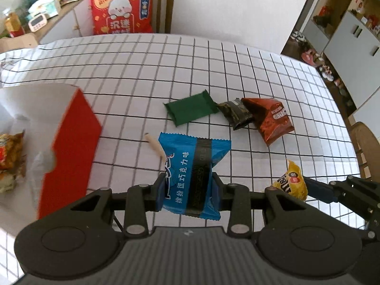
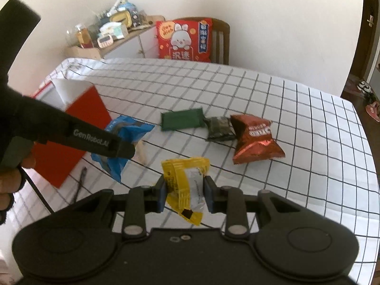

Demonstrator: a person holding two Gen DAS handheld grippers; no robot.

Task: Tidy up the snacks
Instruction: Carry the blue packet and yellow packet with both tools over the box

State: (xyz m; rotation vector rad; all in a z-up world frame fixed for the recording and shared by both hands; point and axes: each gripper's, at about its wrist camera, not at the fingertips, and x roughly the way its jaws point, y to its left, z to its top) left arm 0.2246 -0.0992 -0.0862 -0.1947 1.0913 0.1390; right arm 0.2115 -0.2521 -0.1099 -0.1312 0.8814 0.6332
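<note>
White grid-checked tablecloth (image 1: 213,66) fronts a wooden chair (image 1: 166,4).

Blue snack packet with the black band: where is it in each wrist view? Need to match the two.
Left wrist: blue snack packet with black band, low centre, clamped between the left gripper fingers.
Right wrist: same packet, left of centre, held off the cloth by the left gripper, in front of the red-sided box.
Shared landmark: flat green wrapper on the checked tablecloth.

Red rabbit cushion (image 1: 122,9) on wooden chair (image 1: 166,7); cluttered sideboard (image 2: 114,33), items blurred, perhaps timer.
</note>
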